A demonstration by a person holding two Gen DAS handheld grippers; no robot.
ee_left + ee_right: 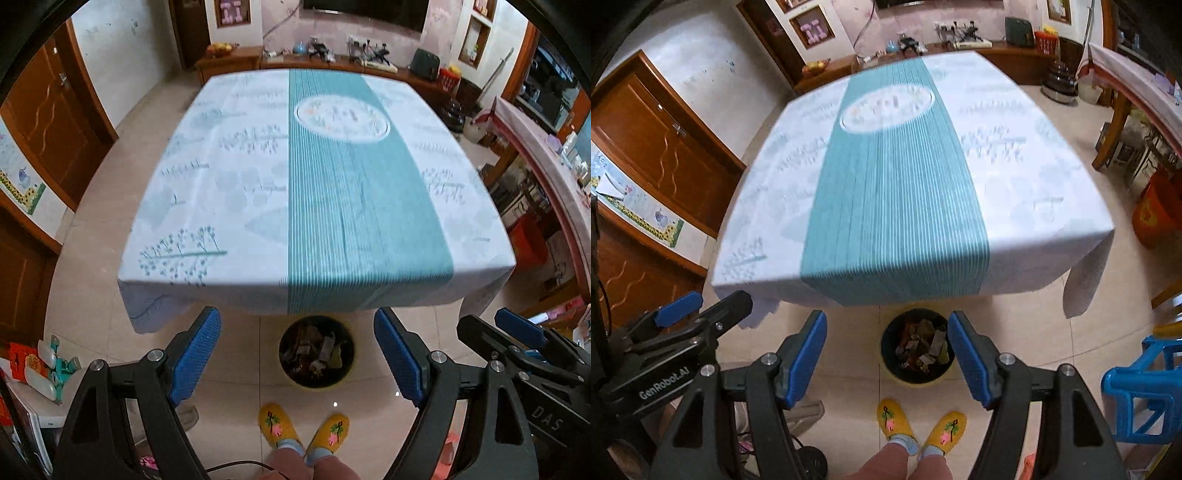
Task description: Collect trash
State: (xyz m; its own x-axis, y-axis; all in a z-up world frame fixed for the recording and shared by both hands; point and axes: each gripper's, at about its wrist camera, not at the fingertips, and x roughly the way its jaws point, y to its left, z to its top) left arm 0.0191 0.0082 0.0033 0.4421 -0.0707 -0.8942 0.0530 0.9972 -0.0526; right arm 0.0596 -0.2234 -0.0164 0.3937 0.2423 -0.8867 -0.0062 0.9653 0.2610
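Yellow slippers [303,428], two, behind one full trash bin [316,350].

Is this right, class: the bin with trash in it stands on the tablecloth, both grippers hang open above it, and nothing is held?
One thing is wrong. The bin stands on the tiled floor, in front of the table's near edge, not on the tablecloth. Both wrist views show it. The rest holds: the left gripper and the right gripper are open, nothing held.
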